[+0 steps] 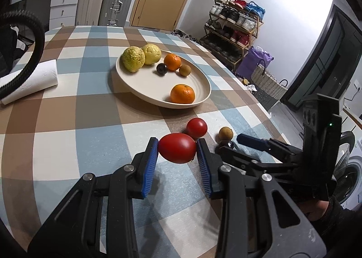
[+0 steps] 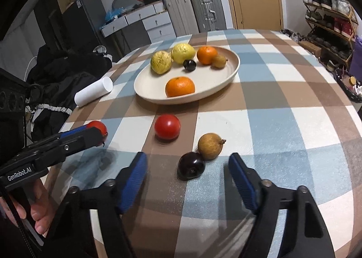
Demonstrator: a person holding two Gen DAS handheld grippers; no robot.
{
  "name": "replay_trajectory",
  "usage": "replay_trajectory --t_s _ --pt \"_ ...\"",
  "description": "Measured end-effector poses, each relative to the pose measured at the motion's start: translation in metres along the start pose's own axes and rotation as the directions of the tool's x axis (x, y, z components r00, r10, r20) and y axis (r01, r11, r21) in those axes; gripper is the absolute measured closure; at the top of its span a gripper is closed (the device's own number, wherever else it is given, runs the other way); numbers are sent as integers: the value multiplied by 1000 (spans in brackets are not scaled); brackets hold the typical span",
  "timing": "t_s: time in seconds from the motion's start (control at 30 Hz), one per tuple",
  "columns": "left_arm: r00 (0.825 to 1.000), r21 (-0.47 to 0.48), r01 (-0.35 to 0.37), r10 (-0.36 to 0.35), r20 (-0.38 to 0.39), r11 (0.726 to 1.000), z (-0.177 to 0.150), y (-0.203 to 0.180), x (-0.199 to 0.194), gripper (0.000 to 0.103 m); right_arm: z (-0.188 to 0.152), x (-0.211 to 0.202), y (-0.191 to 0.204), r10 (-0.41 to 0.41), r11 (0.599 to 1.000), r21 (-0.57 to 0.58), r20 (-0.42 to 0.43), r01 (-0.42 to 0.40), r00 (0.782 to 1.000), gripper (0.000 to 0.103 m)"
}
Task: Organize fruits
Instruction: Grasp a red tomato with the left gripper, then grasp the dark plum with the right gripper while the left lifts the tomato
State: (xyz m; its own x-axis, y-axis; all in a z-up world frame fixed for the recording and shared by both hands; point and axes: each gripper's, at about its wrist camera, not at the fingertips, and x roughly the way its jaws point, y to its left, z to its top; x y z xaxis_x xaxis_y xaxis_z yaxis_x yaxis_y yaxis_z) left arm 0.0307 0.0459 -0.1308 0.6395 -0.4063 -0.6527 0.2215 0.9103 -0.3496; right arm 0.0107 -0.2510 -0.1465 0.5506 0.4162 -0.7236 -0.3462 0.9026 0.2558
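Observation:
My left gripper (image 1: 177,148) is shut on a red tomato (image 1: 177,148), held just above the checked tablecloth; the same tomato (image 2: 98,127) peeks past that gripper's finger in the right wrist view. A second red tomato (image 2: 167,129) lies on the cloth beyond. My right gripper (image 2: 187,164) stands open around a dark plum (image 2: 191,165), with a brown longan-like fruit (image 2: 210,145) touching the plum's far side. The cream plate (image 2: 226,77) further back holds two yellow fruits, two oranges, a dark plum and a small brown fruit.
A white paper roll (image 2: 94,94) lies left of the plate. Dark clothing (image 2: 67,72) is heaped at the table's left edge. Suitcases, drawers, a door and a shoe rack (image 2: 328,13) stand beyond the table. A hand (image 2: 38,215) grips the left tool's handle.

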Motion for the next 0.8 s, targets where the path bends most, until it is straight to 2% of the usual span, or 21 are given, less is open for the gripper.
replay_trajectory --t_s 0.1,0.17,0.27,0.37,0.5,0.6,0.8 --pt "1000 -4 0 0 -1 1000 0 2 -1 71 -1 1 0 0 1000 -8 0 0 1000 40" --pt "1000 -1 -2 2 -2 1000 0 2 -1 71 -1 3 -1 -12 1000 -1 -10 12 1000 54" --pt "1000 2 -9 9 3 1000 1 3 -3 71 -1 3 -2 -23 1000 2 -9 23 1000 68" --pt "1000 2 -19 19 10 1000 5 4 -5 71 -1 2 -3 -22 1000 2 -8 22 1000 78" --pt "999 4 -34 34 19 999 12 5 -6 71 -3 -4 -6 -19 1000 5 21 19 1000 78" --pt "999 8 -45 44 24 999 19 2 -2 71 -2 -12 -14 11 999 35 61 -13 998 78" --pt "997 5 -68 68 42 998 39 1 11 71 13 -29 -23 36 999 35 146 -41 989 78"
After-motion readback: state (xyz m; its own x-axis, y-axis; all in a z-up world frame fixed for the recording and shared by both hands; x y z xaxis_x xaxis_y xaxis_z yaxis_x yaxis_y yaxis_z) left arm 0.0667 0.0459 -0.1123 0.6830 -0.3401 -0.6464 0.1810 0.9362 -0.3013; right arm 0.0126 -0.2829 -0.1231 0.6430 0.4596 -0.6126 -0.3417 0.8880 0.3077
